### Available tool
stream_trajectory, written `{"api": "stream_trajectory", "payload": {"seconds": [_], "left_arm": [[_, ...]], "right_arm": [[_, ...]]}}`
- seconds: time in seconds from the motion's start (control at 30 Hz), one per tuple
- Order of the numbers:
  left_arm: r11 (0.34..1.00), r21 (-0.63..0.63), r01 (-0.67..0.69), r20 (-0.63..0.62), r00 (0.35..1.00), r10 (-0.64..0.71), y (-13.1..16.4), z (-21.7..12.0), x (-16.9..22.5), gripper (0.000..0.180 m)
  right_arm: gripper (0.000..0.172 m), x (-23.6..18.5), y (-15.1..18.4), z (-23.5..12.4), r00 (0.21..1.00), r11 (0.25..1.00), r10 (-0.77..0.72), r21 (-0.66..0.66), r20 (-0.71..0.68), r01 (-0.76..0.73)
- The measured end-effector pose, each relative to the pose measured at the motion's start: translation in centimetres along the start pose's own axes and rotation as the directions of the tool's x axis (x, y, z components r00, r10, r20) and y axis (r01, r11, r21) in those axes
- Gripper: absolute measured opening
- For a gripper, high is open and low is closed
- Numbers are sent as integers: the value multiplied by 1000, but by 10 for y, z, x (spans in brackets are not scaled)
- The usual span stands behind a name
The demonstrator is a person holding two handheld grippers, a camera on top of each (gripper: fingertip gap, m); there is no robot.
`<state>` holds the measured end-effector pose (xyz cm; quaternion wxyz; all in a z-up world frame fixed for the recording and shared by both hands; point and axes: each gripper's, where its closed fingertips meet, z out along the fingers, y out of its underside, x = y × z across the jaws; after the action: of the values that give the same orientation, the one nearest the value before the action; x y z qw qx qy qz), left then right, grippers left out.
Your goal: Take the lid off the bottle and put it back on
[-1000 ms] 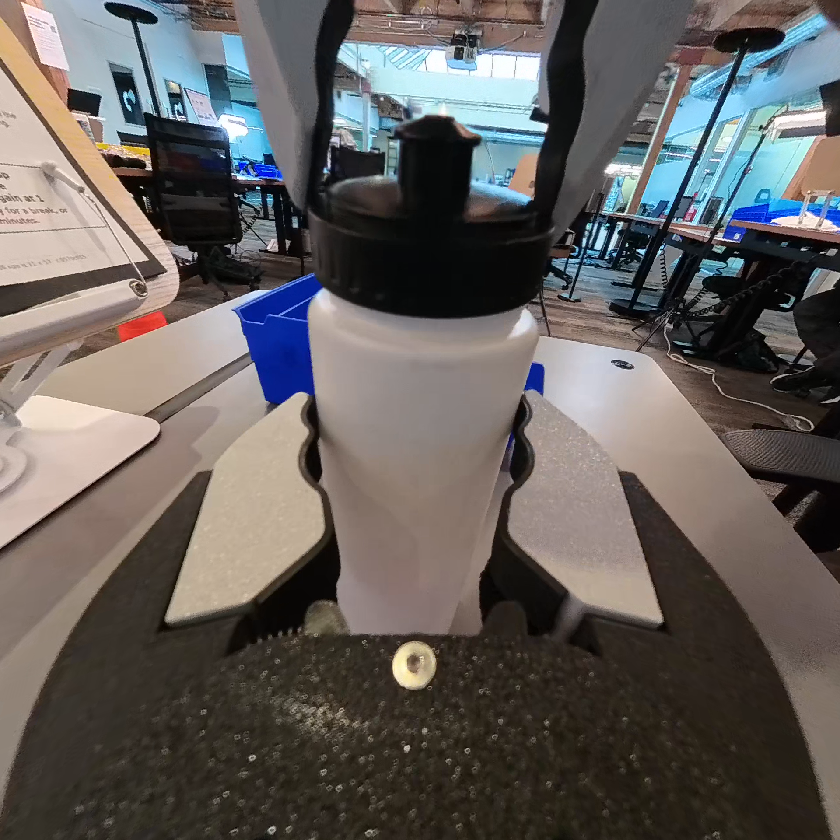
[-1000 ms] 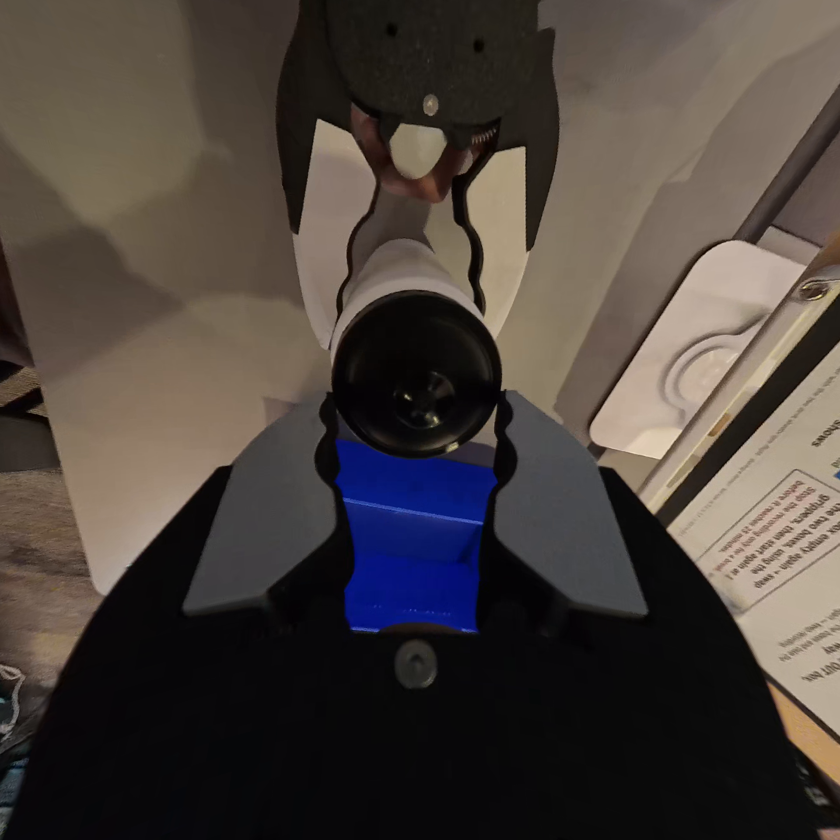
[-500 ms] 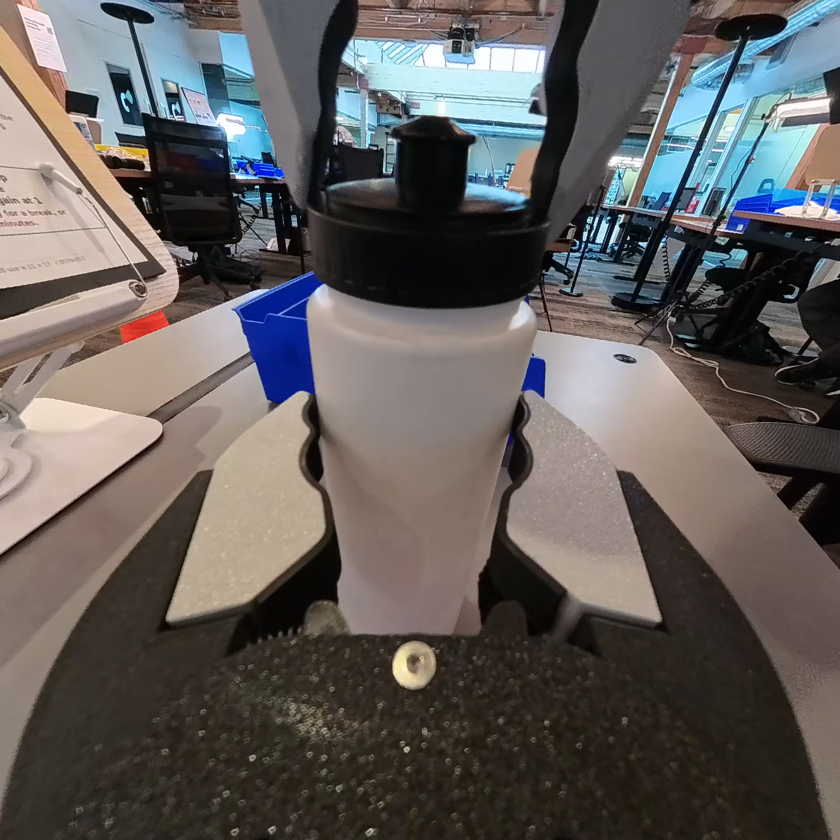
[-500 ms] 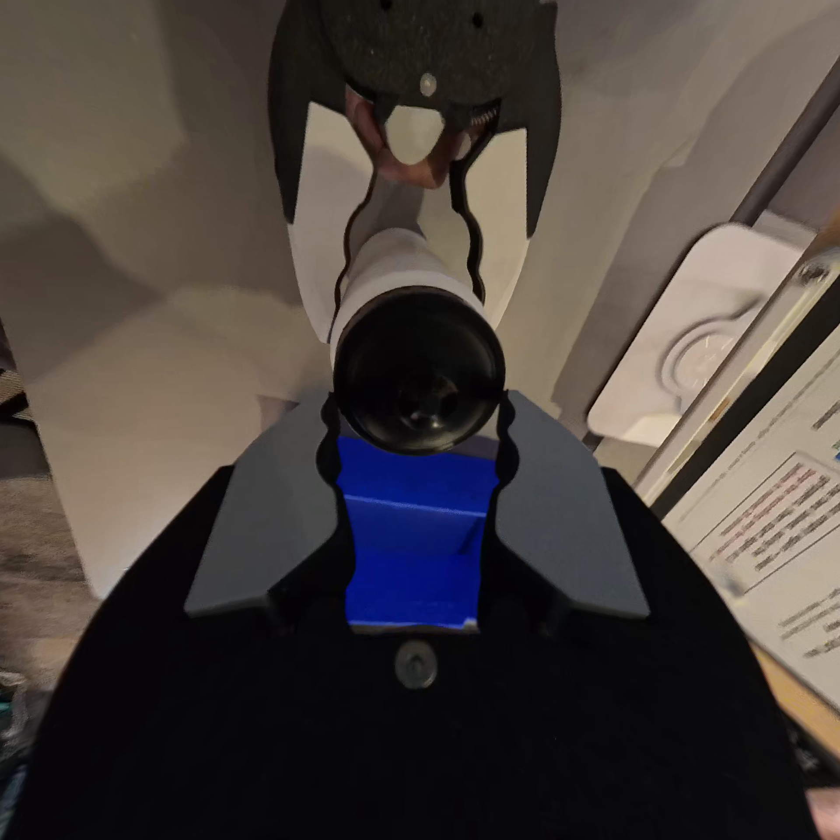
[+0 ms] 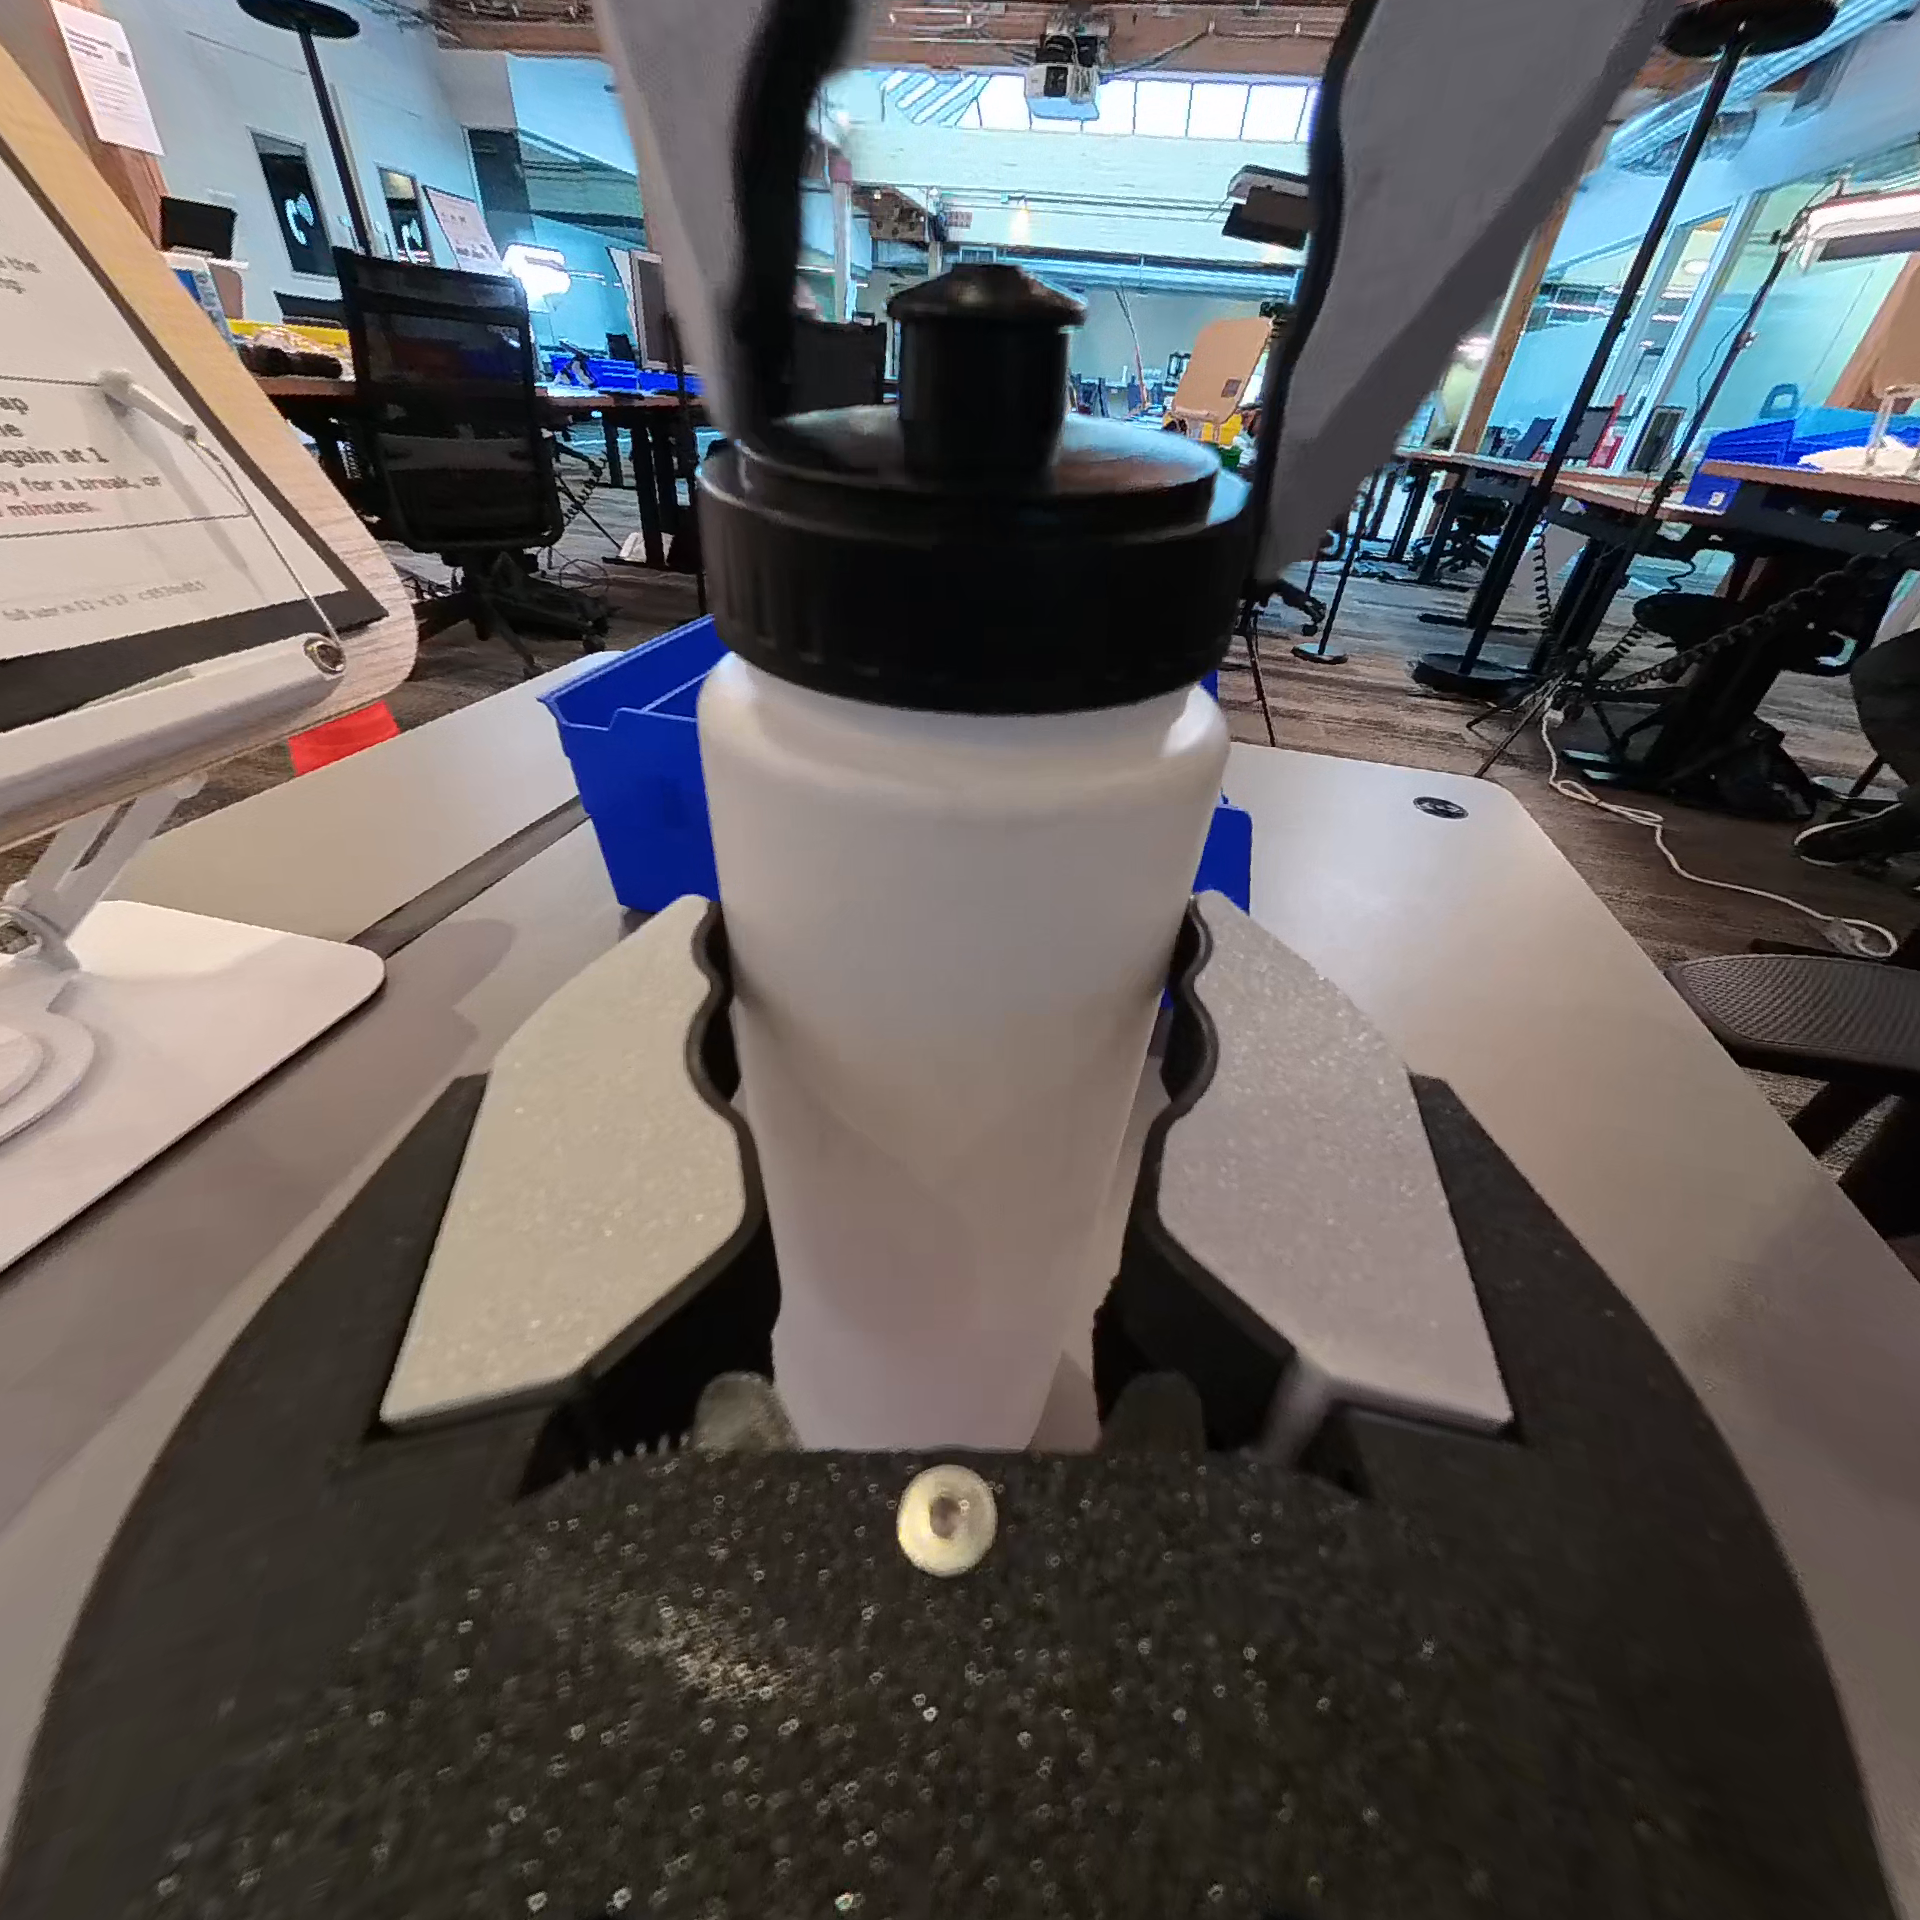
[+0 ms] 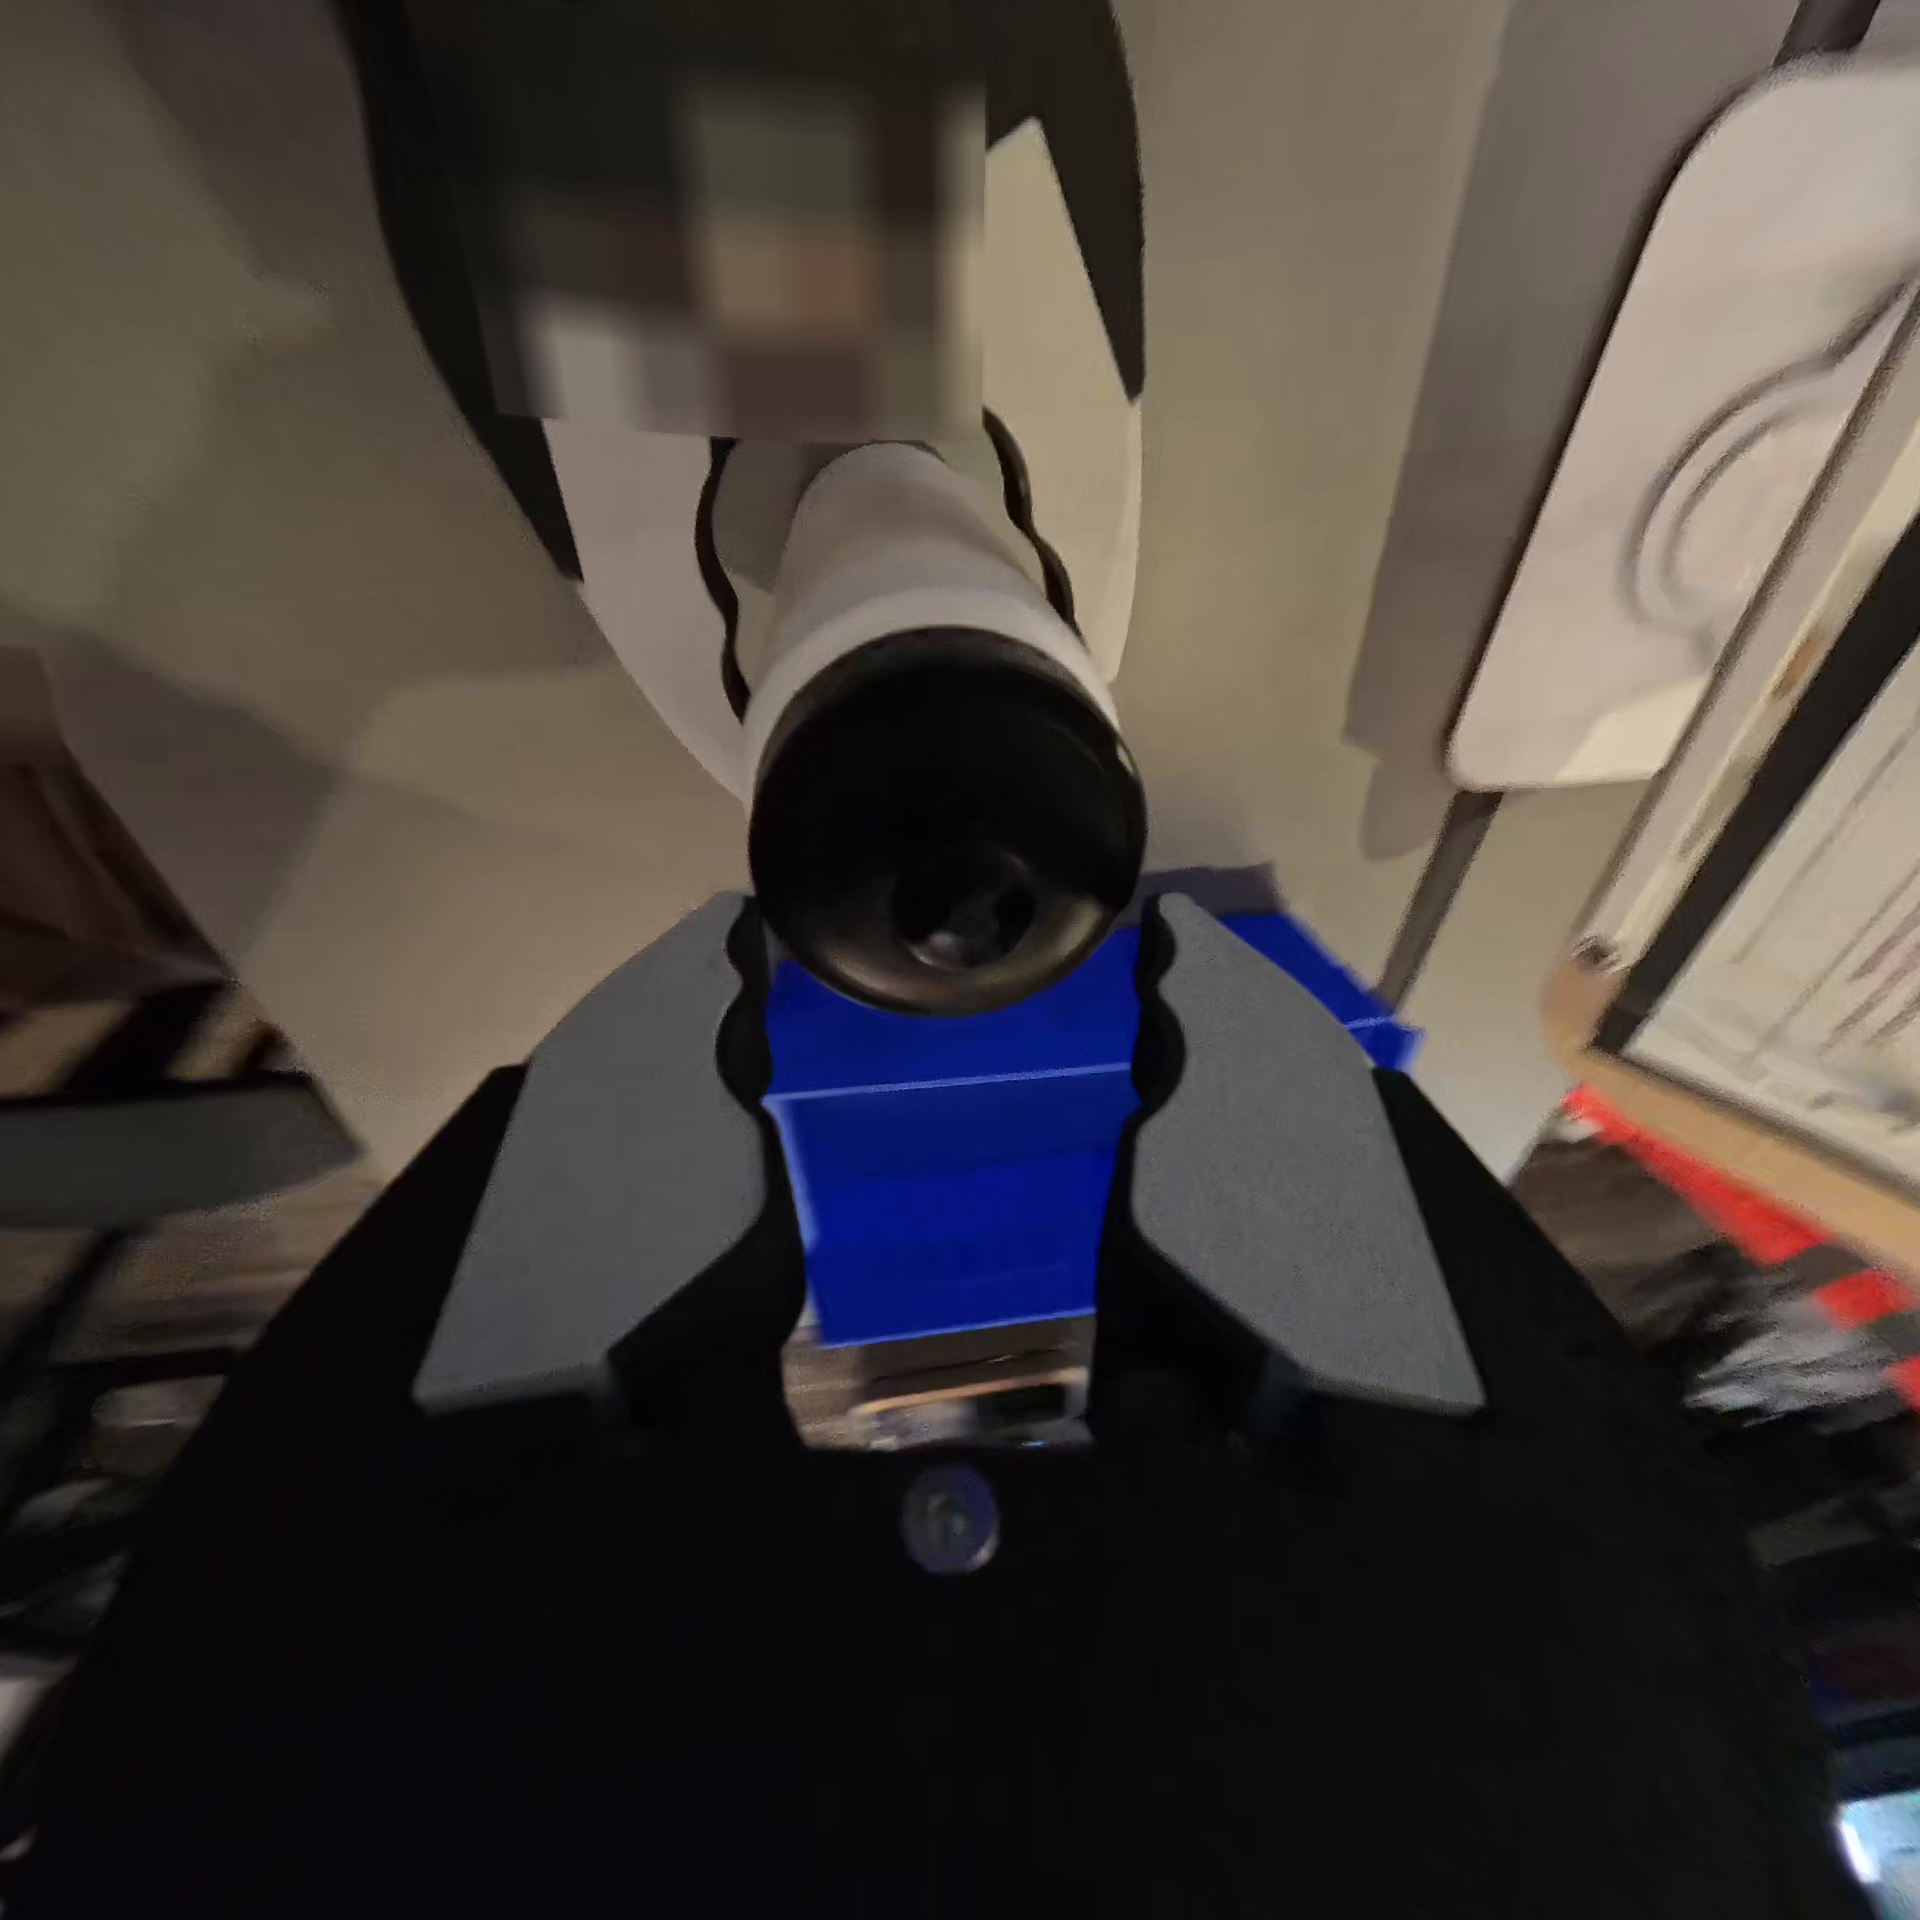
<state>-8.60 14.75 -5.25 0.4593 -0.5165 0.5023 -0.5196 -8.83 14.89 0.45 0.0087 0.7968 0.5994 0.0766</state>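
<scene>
The left gripper point(image 5: 951, 935) grips a white squeeze bottle point(image 5: 956, 1039) by its body, both wavy black pads point(image 5: 717, 997) pressed against its sides, so the bottle stands upright over the grey table point(image 5: 1455, 987). The black screw lid point(image 5: 971, 582), with its pull spout point(image 5: 982, 364) on top, sits on the bottle's neck. From above, the right gripper point(image 5: 1018, 447) reaches down over the lid, one grey finger on each side; its left finger meets the lid's rim, while its right finger shows a slight gap at the rim in the right wrist view (that view is blurred), so I cannot tell whether it clamps the lid or stands just clear of it. In that view the lid point(image 6: 945, 842) faces the camera between the fingertips point(image 6: 1174, 966). Behind the bottle a blue plastic bin point(image 5: 634, 790) rests on the table, and to the left a document stand point(image 5: 156, 987) holds a printed sheet.
</scene>
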Motion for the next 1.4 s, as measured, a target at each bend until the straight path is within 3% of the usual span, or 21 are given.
{"api": "stream_trajectory", "payload": {"seconds": [0.07,0.13,0.2,0.27,0.33,0.43,0.57,0.8,0.93,1.07,1.17,1.3,1.4], "left_arm": [[1000,0,0,2,1000,0,0,0,0,80],[1000,0,-1,0,1000,1,0,-1,0,80],[1000,-1,-1,2,1000,1,0,0,0,80],[1000,-1,0,3,1000,0,0,0,0,80],[1000,-3,-1,4,1000,1,0,0,0,80],[1000,-7,-2,7,1000,3,0,-1,0,80],[1000,-14,-11,13,1000,11,1,-1,0,80],[999,-28,-31,24,999,32,2,-1,-1,78],[999,-27,-30,25,999,30,2,-1,-1,78],[999,-26,-30,26,999,31,2,0,-1,78],[999,-27,-32,27,999,33,2,-1,-1,78],[999,-30,-31,32,999,32,2,-2,-1,78],[999,-37,-40,36,998,42,3,-3,-1,78]], "right_arm": [[75,8,1,-4,987,988,-143,47,-68,147],[75,8,-2,-8,984,980,-165,105,-60,171],[89,4,-8,-7,997,984,-75,164,16,71],[94,0,-11,-3,992,987,39,152,124,-57],[89,-2,-20,-3,974,973,111,180,197,-147],[69,-2,-19,2,973,978,129,135,194,-156],[68,-2,-19,1,985,990,64,118,162,-84],[63,-2,-22,-3,982,977,-177,134,62,168],[62,-3,-23,-4,974,967,-222,141,43,214],[63,1,-24,-4,997,992,-10,122,73,1],[94,5,-10,1,986,987,156,25,54,-158],[71,-3,-8,5,965,968,248,7,87,-249],[70,-4,-9,4,986,987,158,21,59,-159]]}}
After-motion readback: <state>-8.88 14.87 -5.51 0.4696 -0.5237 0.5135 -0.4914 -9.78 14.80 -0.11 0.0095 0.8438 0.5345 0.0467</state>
